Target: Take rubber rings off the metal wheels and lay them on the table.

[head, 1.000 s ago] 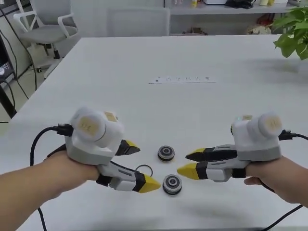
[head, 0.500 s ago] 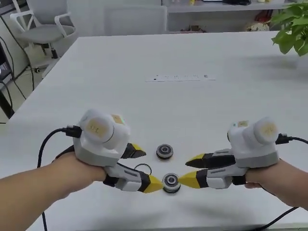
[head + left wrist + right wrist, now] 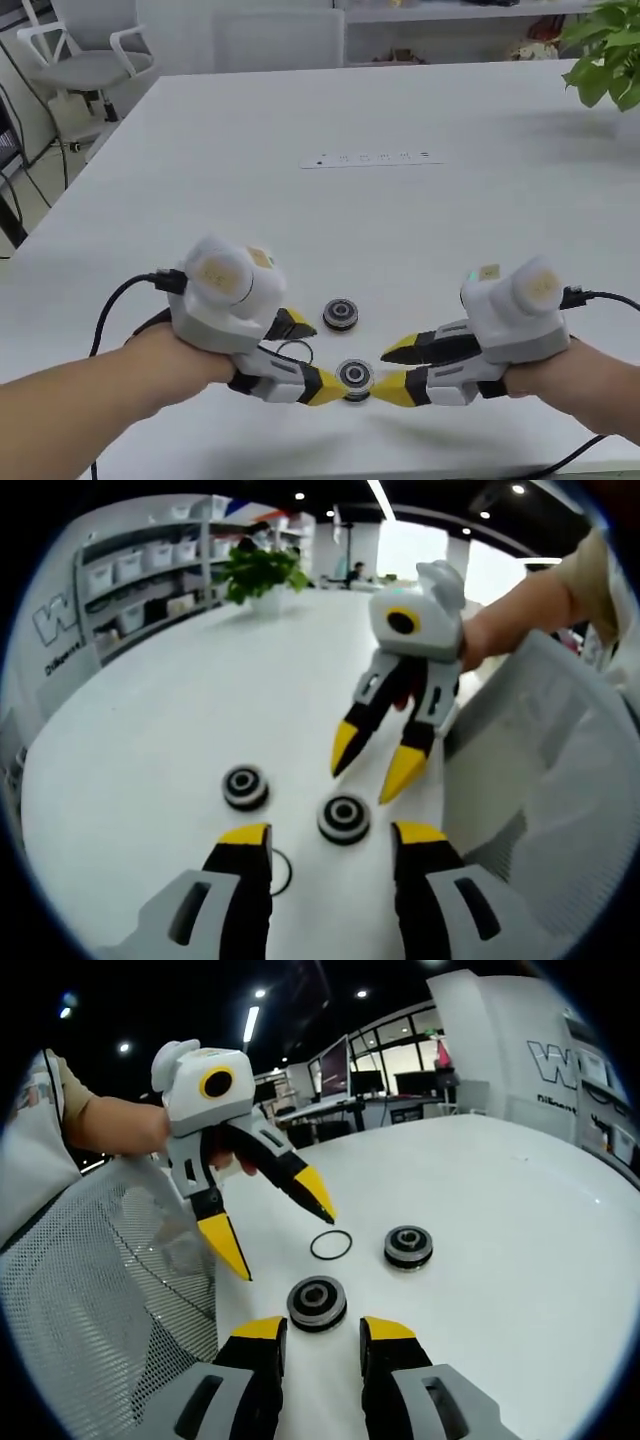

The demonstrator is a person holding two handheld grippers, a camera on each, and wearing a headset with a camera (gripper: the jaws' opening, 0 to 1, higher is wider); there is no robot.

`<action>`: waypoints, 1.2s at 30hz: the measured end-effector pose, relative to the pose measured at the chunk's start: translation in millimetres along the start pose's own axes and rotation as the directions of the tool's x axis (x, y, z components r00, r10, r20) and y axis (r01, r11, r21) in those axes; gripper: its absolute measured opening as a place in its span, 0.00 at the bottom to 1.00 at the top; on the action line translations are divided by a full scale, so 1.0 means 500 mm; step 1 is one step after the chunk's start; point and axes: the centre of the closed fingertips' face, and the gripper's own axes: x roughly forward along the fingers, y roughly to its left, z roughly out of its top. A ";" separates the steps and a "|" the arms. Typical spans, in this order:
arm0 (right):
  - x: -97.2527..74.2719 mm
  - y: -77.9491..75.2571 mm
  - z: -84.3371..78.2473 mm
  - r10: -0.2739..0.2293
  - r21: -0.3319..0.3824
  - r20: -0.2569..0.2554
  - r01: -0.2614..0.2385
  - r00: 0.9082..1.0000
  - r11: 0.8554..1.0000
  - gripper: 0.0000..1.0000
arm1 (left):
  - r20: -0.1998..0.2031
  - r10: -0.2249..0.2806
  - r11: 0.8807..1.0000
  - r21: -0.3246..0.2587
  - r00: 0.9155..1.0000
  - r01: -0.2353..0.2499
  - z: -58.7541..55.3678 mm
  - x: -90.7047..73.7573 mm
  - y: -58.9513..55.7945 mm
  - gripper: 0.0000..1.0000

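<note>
Two metal wheels with dark rubber rims lie on the white table. The near wheel sits between the two grippers' lower yellow tips. The far wheel lies just beyond it. A loose black rubber ring lies flat by the left gripper's jaws. My left gripper is open, with the near wheel just ahead of its gap. My right gripper is open too, facing the same wheel from the other side.
A white power strip lies further back on the table. A green plant stands at the far right corner, and an office chair beyond the far left edge. The table's front edge runs close below both hands.
Both grippers have moved inward and down toward the near wheel, so their lower tips now flank it closely. The wheels and the loose ring have stayed where they were.
</note>
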 end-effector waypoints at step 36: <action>0.024 0.002 -0.017 0.006 -0.049 -0.032 -0.007 0.999 0.999 0.15 | -0.017 -0.034 0.999 0.018 0.999 0.034 -0.007 0.056 -0.020 0.24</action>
